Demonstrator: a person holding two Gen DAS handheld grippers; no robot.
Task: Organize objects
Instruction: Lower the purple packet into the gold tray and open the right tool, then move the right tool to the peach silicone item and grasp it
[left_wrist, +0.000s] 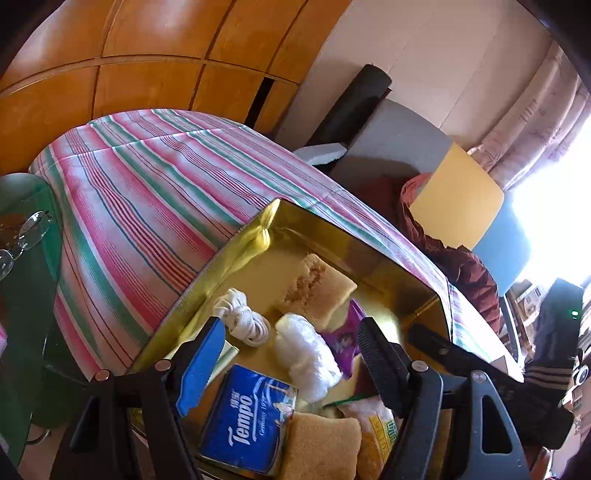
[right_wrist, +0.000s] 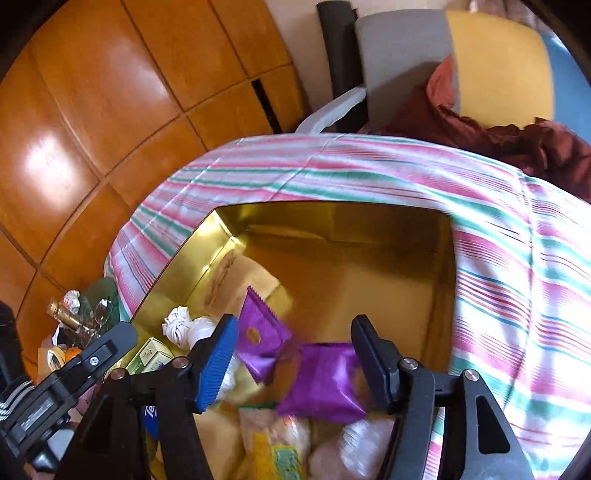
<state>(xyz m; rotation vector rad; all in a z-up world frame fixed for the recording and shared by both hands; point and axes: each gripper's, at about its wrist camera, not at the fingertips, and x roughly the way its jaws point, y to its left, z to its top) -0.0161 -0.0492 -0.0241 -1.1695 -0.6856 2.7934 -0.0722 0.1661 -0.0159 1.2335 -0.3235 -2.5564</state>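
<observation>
A gold tin box (left_wrist: 221, 258) (right_wrist: 332, 229) sits on a striped cloth. In it lie a blue Tempo tissue pack (left_wrist: 247, 417), a white cord bundle (left_wrist: 240, 317) (right_wrist: 181, 326), a white plastic wad (left_wrist: 310, 358), tan sponge-like pads (left_wrist: 317, 288), and purple snack packets (right_wrist: 327, 380). My left gripper (left_wrist: 288, 354) is open above the tissue pack and wad. My right gripper (right_wrist: 295, 354) is open, with a blurred purple packet between its fingers, not clearly clamped. A second purple packet (right_wrist: 260, 332) lies just beyond.
The striped cloth (left_wrist: 147, 184) covers the surface around the box. Glasses (left_wrist: 22, 236) lie on a green glass table at left. A dark red garment (left_wrist: 461, 266) and a yellow cushion (left_wrist: 458, 199) are behind. Wooden cabinets (right_wrist: 92, 110) stand at the back.
</observation>
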